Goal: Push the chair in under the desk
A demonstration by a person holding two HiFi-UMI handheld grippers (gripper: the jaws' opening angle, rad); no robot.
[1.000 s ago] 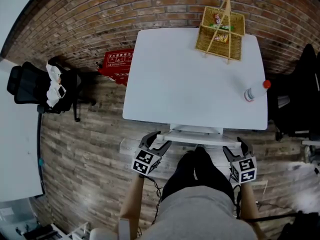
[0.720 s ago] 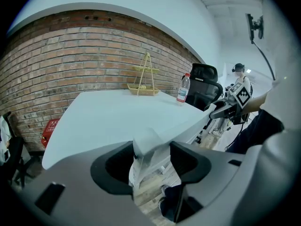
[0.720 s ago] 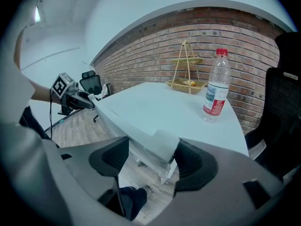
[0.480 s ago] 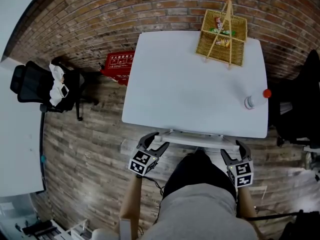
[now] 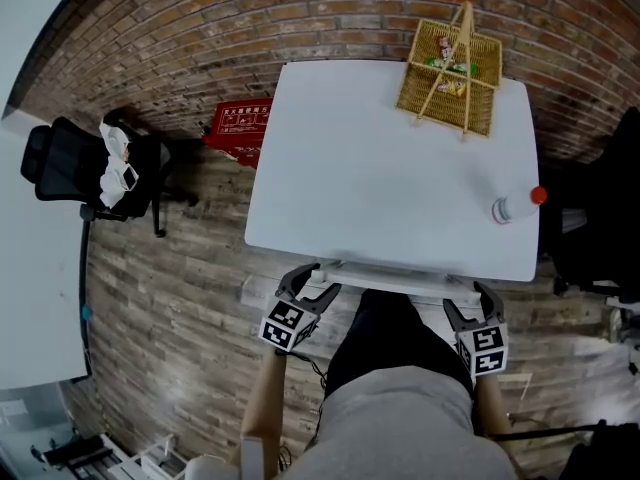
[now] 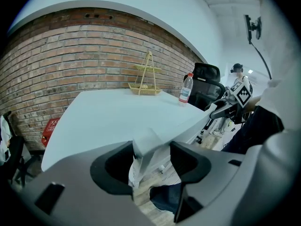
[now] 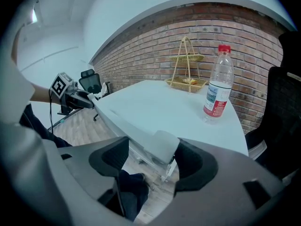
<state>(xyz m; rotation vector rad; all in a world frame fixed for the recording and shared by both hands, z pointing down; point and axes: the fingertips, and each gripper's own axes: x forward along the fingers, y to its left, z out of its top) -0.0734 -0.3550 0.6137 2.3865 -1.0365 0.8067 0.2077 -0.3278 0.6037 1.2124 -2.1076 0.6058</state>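
Observation:
A black office chair (image 5: 75, 168) with white things on its seat stands on the wood floor, well left of the white desk (image 5: 380, 168) and not under it. Both of my grippers are at the desk's near edge, on either side of my legs. The left gripper (image 5: 306, 288) is open with the left end of the desk's white front rail (image 6: 148, 147) between its jaws. The right gripper (image 5: 478, 300) is open too, and the rail's right end (image 7: 160, 147) sits between its jaws. The chair also shows far off in the right gripper view (image 7: 91, 81).
A wicker basket (image 5: 450, 68) stands at the desk's far right corner and a red-capped water bottle (image 5: 512, 206) near its right edge. A red box (image 5: 238, 126) lies by the brick wall. Another black chair (image 5: 600, 198) is at the right, and a white table (image 5: 30, 268) at the left.
Both grippers have stayed at the desk's front rail. The head view has shifted slightly, and my feet have drawn back a little from under the desk.

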